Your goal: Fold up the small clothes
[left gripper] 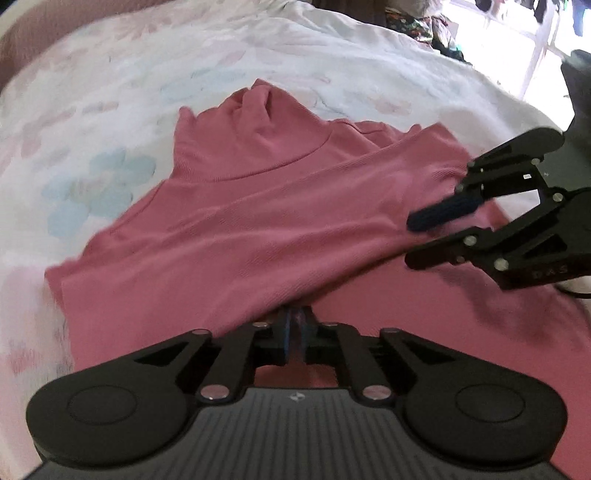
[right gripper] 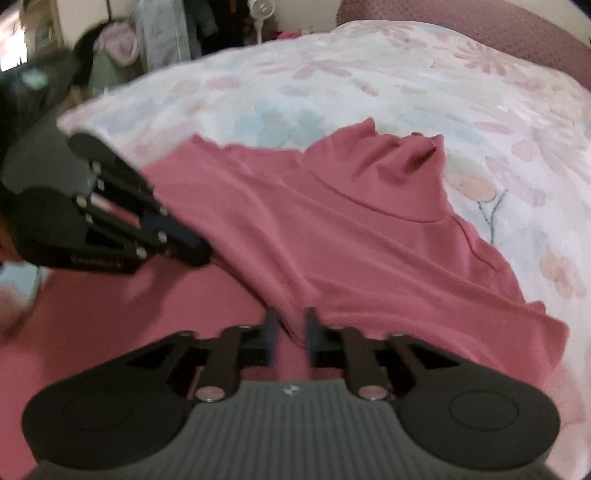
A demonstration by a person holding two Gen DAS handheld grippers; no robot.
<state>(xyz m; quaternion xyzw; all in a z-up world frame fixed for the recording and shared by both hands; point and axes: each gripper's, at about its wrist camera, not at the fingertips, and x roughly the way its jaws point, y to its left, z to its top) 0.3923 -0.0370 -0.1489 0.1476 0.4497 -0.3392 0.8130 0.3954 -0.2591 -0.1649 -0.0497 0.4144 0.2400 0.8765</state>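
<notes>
A pink turtleneck top lies on a floral bedspread, collar pointing away, with a sleeve folded across its body. My left gripper is shut on a pinch of the pink fabric at the fold's near edge. In the left wrist view my right gripper hovers at the top's right side with its fingers apart. In the right wrist view the top fills the middle, my right gripper has a gap between its fingers with fabric lying in it, and my left gripper is at the left.
The bedspread extends beyond the top on all far sides. A dark pink headboard lies past it. Cluttered clothes and furniture stand beside the bed. A bright window is at the far right.
</notes>
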